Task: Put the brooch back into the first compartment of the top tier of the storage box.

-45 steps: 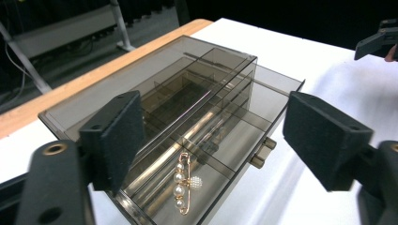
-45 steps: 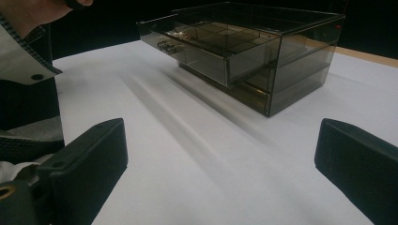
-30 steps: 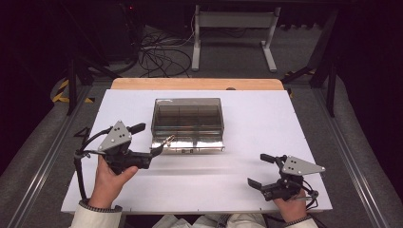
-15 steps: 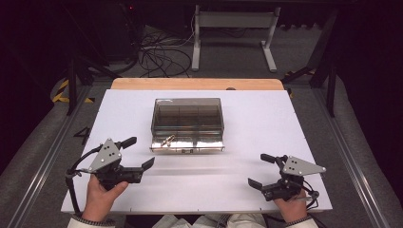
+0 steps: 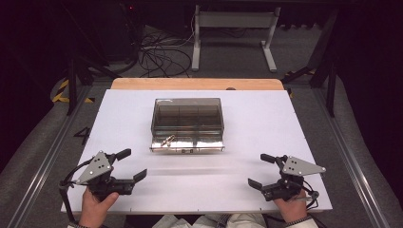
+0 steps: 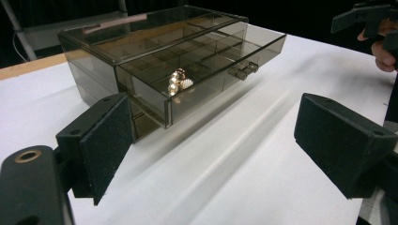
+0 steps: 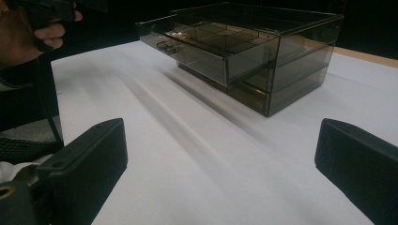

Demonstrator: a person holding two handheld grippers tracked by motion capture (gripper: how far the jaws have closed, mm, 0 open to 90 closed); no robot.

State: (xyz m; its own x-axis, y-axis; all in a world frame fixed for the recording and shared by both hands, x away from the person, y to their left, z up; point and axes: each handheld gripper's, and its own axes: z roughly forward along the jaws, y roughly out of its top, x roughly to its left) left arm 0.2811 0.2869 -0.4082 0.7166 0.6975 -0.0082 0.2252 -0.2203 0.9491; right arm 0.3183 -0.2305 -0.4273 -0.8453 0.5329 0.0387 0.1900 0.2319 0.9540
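Observation:
A smoky transparent drawer box (image 5: 187, 116) stands mid-table on the white sheet, its top drawer (image 5: 187, 143) pulled out toward me. A small gold trinket (image 5: 167, 140) lies in the drawer's left compartment, and it glints through the drawer's clear front as the gold trinket (image 6: 177, 82) in the left gripper view. My left gripper (image 5: 131, 164) rests open near the front left edge, empty, well short of the box (image 6: 159, 61). My right gripper (image 5: 261, 170) sits open and empty at the front right, facing the box (image 7: 253, 51) from the side.
The white sheet (image 5: 266, 123) covers a wooden table whose bare strip (image 5: 197, 84) shows at the far edge. Metal rails run along both sides. Cables (image 5: 159, 52) and a stand's legs (image 5: 233, 33) lie on the dark floor beyond.
My left gripper has drawn back from the drawer's left front corner toward the near left edge, leaving the trinket in the drawer. The right gripper has stayed put.

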